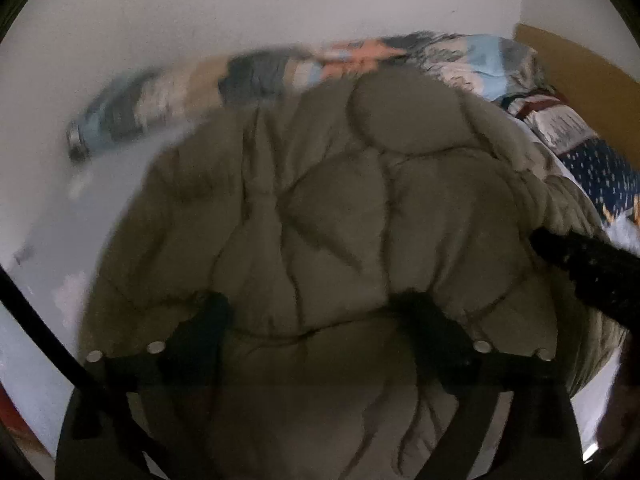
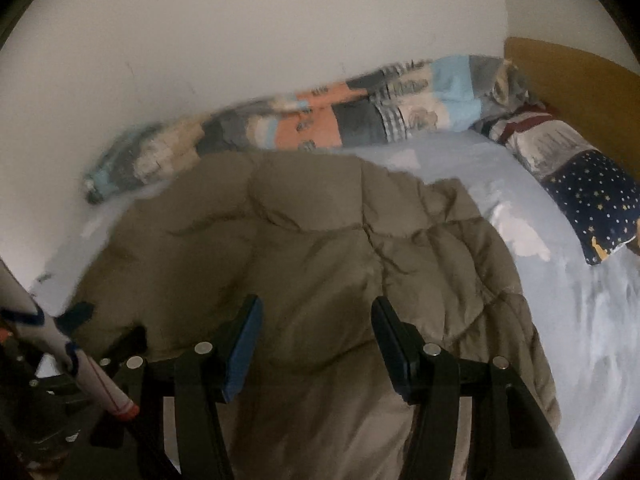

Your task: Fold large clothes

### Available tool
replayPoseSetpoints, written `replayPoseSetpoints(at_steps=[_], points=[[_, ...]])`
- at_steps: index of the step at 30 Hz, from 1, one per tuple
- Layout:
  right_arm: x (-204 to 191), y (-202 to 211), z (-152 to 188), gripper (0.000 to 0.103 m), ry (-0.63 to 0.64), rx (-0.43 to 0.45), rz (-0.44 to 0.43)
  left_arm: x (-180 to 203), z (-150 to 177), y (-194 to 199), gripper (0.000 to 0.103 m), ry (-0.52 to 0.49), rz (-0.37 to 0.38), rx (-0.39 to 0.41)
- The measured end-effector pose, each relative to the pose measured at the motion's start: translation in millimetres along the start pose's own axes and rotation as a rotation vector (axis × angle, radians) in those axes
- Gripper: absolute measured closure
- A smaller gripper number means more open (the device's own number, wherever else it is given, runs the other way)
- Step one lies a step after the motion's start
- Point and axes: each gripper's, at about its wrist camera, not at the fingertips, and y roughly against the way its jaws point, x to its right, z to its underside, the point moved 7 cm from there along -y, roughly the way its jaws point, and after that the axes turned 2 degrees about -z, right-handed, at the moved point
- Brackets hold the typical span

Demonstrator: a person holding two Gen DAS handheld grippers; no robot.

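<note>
Item: quilted olive jacket [image 1: 340, 216], lying bunched on the bed [image 2: 560, 280], directly ahead of and beneath both tools. Left hand-held gripper [image 1: 316, 316]: released, jaws wide over padding. Right hand-held gripper [image 2: 316, 320]: released, nothing pinched. Handling note: seize one hem edge per side, lift evenly, fold flat

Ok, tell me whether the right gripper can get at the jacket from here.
Probably yes: the right gripper has open jaws right over the jacket, and nothing lies between them.
</note>
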Motion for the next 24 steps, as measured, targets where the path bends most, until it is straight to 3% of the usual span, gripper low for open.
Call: replayPoseSetpoints(at_steps=[2,4,7,10,13,18,21,24], points=[[7,-25,6,0.042,-0.016,-0.084,0.004,-6,4,-5,0.006,0.034,0.032,-0.031],[11,-41,10,0.041,-0.032,-0.128,0.0,-4,4,-11,0.006,0.01,0.014,-0.033],[8,-56,13,0.038,0.017,-0.153,0.023,2,7,-13,0.006,-0.024,-0.031,-0.025],[8,-63,16,0.038,0.022,-0.158,0.06,1,8,-7,0.006,0.006,-0.035,0.0],[6,-54,11,0.038,-0.005,-0.118,0.082,-1,14,10,0.006,0.02,-0.042,0.043],[10,-5,15,0.035,-0.059,-0.037,0.13,-8,29,43,0.006,-0.009,-0.105,0.101],[16,6,31,0.031,-0.086,-0.076,0.135,-14,43,41,0.006,-0.022,-0.135,0.041],[27,-4,58,0.03,-0.127,-0.19,0.12,-22,58,43,0.006,0.034,-0.116,-0.021]])
